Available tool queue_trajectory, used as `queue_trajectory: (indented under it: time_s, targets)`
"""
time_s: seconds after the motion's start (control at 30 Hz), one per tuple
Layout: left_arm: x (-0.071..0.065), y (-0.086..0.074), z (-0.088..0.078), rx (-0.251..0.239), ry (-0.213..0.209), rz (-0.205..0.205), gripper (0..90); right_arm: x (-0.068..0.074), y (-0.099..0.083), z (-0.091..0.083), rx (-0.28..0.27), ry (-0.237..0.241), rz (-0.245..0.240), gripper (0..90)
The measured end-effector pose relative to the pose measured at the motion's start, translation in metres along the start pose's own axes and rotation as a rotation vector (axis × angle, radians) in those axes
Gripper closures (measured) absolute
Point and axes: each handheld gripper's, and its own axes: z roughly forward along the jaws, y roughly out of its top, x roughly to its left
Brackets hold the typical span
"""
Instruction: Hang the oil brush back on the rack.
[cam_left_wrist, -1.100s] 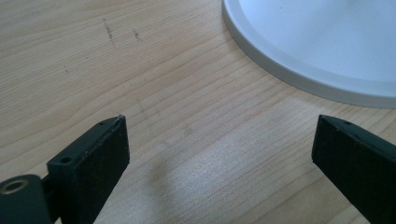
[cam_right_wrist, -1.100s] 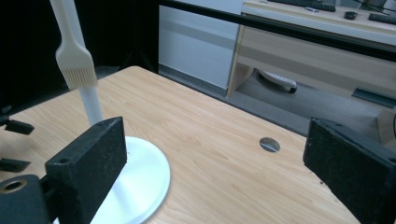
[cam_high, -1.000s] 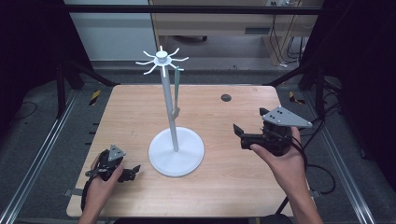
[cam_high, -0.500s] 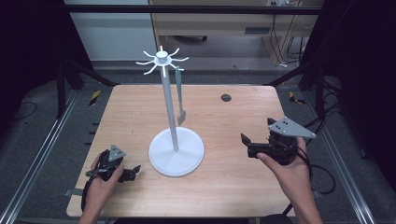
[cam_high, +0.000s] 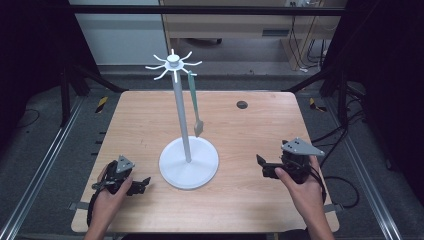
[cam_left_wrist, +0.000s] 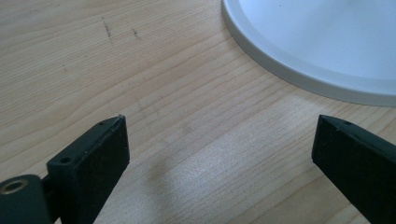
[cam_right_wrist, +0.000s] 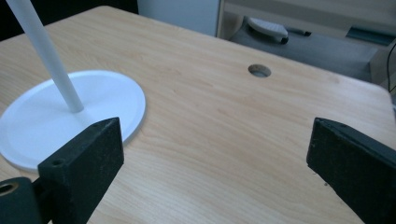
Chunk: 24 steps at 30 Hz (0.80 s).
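Left gripper (cam_high: 134, 184) sits low over the table (cam_high: 250, 135) near its front-left corner, jaws spread wide with only bare wood between them. The stand (cam_high: 188, 162) base is just off its right jaw, ahead and to the right, not touching; in the left gripper view the base rim (cam_left_wrist: 299, 77) curves past above the right jaw. Right gripper (cam_high: 265, 167) is held at the front-right of the table, jaws wide apart, holding nothing, pointing toward the stand. In the right gripper view the base (cam_right_wrist: 70, 121) and pole (cam_right_wrist: 44, 51) lie beyond its left jaw, clear gap between; the table's hole (cam_right_wrist: 259, 70) sits farther ahead between the jaws. A green spatula (cam_high: 195, 105) hangs from a hook on the stand's top, blade down, just above the base, well apart from both grippers.
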Motion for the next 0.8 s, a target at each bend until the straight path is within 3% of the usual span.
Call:
queue_trajectory:
  time_s: [0.47,0.8]
  targets:
    - [-0.001,0.000,0.001,0.005,-0.002,0.004,3.7,-0.007,-0.036,0.040,0.125,-0.001,0.037,8.1]
    - [-0.001,0.000,0.001,0.006,-0.003,0.006,3.7,-0.008,-0.048,0.065,0.184,0.020,0.076,8.5]
